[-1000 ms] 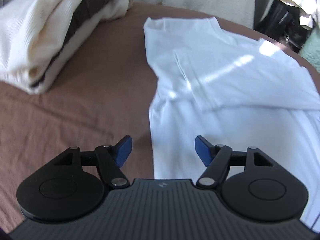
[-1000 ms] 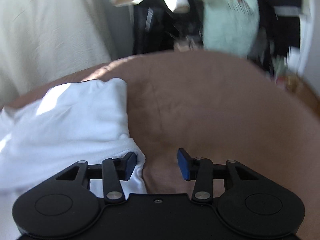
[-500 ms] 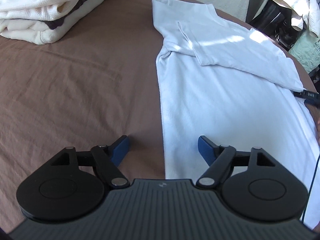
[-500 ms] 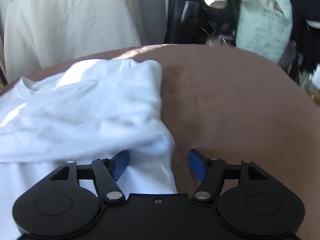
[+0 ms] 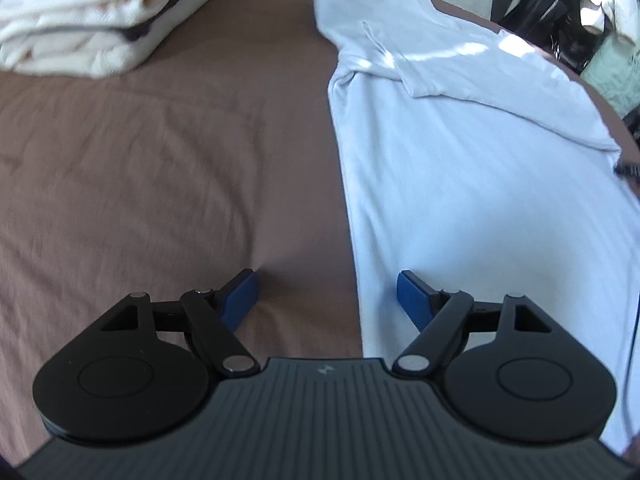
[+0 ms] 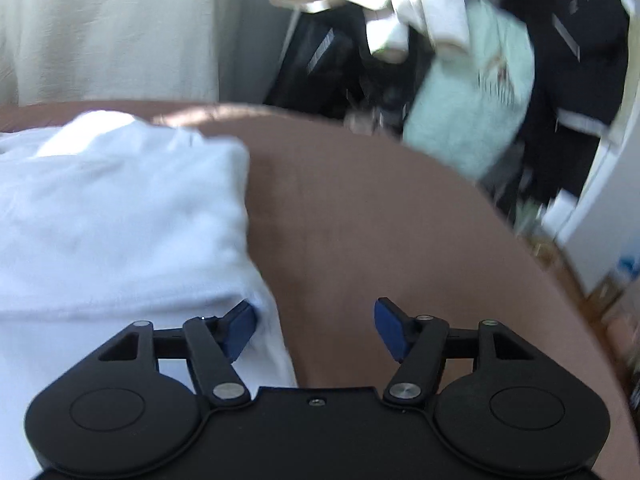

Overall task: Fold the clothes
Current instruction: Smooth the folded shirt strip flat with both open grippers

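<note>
A white T-shirt lies flat on the brown bedsheet, sleeves folded inward across its upper part. My left gripper is open and straddles the shirt's left edge low down, one blue finger over the sheet, the other over the cloth. In the right wrist view the same white T-shirt fills the left side. My right gripper is open over its right edge, the left fingertip against the cloth, the right one above the bare bedsheet.
A stack of folded cream and dark clothes sits at the far left of the bed. Beyond the bed's far edge hang dark, cream and mint garments. A pale curtain or cloth stands behind the bed.
The left gripper has drawn back down the shirt's left edge, so more of the shirt shows. The right gripper has shifted along the right edge. Both stayed open.
</note>
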Tool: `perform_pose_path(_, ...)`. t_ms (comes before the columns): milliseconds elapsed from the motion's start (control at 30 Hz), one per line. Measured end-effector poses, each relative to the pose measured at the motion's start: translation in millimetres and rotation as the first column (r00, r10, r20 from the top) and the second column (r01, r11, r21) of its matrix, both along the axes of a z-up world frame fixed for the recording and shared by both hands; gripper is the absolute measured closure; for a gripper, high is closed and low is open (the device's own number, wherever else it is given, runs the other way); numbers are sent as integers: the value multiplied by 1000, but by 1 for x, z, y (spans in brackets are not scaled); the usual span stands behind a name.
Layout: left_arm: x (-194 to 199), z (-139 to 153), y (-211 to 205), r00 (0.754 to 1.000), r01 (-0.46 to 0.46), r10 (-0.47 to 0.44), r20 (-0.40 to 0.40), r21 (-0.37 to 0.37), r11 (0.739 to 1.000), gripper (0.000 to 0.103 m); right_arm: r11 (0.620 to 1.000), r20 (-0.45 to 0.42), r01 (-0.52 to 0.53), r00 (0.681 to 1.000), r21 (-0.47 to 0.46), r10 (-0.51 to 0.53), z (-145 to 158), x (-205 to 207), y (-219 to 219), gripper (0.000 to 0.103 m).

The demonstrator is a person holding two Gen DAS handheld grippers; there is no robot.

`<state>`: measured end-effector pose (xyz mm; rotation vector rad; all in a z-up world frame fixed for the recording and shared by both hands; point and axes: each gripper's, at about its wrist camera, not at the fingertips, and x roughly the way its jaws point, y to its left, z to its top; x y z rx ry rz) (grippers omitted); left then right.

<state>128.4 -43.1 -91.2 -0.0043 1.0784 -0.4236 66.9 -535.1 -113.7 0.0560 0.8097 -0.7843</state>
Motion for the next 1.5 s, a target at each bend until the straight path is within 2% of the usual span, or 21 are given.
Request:
perform_pose_path(67, -11, 0, 5, 1000, -9, 9, -16, -10, 1000, 26, 1000, -14, -26, 1000, -3, 26, 11, -27, 8, 33)
perform_pose_path(133, -23, 1, 2, 1000, 12, -12, -14, 8, 1000, 25, 996, 25, -61, 998, 59, 60, 24, -63, 14, 33)
perform_pose_path(267, -43, 10, -10, 998, 69, -70, 8, 87, 994, 22, 944, 157, -141, 983, 298, 97, 31, -136, 26, 32)
perform_pose_path(300, -48, 13, -14, 996, 84, -87, 24, 111, 990, 22, 934, 170, -141, 982, 329, 88, 29, -150, 29, 32)
perform_pose_path(367, -56, 16, -14, 995, 99, -101, 19, 87, 991, 22, 915, 187, -133, 980, 380, 65, 23, -174, 36, 32)
perform_pose_path(400, -59, 14, -11, 995, 101, -100, -7, 48, 994, 20, 905, 196, -130, 979, 405, 53, 20, -187, 39, 32)
perform_pose_path(433, -62, 12, -9, 994, 101, -101, -33, 9, 995, 19, 898, 174, -104, 984, 427, 31, 15, -193, 43, 32)
perform_pose_path(467, -66, 12, -8, 993, 106, -105, -43, 2, 994, 17, 891, 147, -73, 989, 448, 7, 10, -199, 46, 32)
perform_pose_path(533, -75, 12, -6, 991, 114, -115, -64, -12, 993, 17, 901, 66, 8, 997, 433, -41, 2, -209, 58, 32)
perform_pose_path(633, -89, 11, -3, 987, 126, -129, -95, -33, 991, 17, 914, 91, 1, 995, 405, -42, -3, -228, 81, 32)
perform_pose_path(733, -113, 9, 0, 976, 190, -193, -103, -37, 981, 17, 917, 122, -20, 992, 399, -32, -10, -244, 102, 30)
perform_pose_path(833, -137, 10, 1, 961, 255, -257, -105, -34, 966, 18, 916, 148, -64, 989, 397, 5, -14, -258, 116, 18)
perform_pose_path(933, -153, 14, 1, 951, 297, -297, -91, -20, 955, 19, 905, 177, -99, 984, 413, 27, -14, -272, 120, 17)
perform_pose_path(1100, -147, 16, 10, 967, 243, -246, -64, -61, 968, 50, 890, 230, -137, 972, 436, 37, -17, -290, 125, 17)
perform_pose_path(1300, -141, 13, 16, 979, 191, -196, -53, -88, 978, 66, 898, 265, -124, 964, 423, 9, -21, -293, 139, 17)
perform_pose_path(1333, -141, 13, 17, 979, 192, -197, -49, -89, 977, 66, 903, 262, -125, 965, 411, 14, -21, -291, 142, 20)
perform_pose_path(1400, -139, 11, 17, 981, 179, -186, -61, -101, 979, 66, 928, 247, -100, 969, 358, 10, -21, -286, 150, 33)
perform_pose_path(1433, -138, 10, 17, 981, 173, -180, -67, -107, 979, 65, 946, 234, -72, 972, 315, -4, -21, -284, 155, 48)
perform_pose_path(1467, -136, 8, 17, 982, 164, -174, -76, -118, 979, 61, 965, 205, -47, 979, 257, -7, -20, -282, 163, 58)
perform_pose_path(1500, -136, 7, 17, 981, 163, -174, -82, -127, 978, 58, 975, 188, -43, 982, 217, 2, -18, -280, 169, 63)
